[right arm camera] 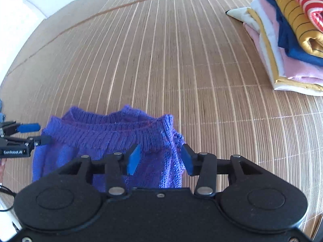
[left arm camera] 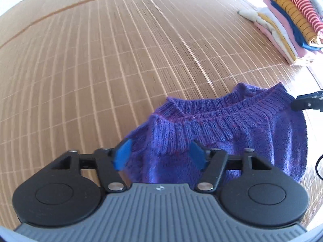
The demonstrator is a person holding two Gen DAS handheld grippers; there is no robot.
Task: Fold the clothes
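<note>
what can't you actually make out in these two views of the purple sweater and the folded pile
- Purple sweater: its lower body, hidden behind the left gripper in the left view and the right gripper in the right view.
- Folded pile: cut off by the right and top edges in both views.
- Bamboo mat: blurred.

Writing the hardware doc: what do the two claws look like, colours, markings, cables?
Both are black linkage claws with bright blue finger pads, silver pivot pins and two round black discs on the body. The left claw has a ribbed grey housing with a small white logo; the right claw is all black. White "GenRobot.AI" lettering marks the left one's side. A thin black cable trails nearby.
</note>
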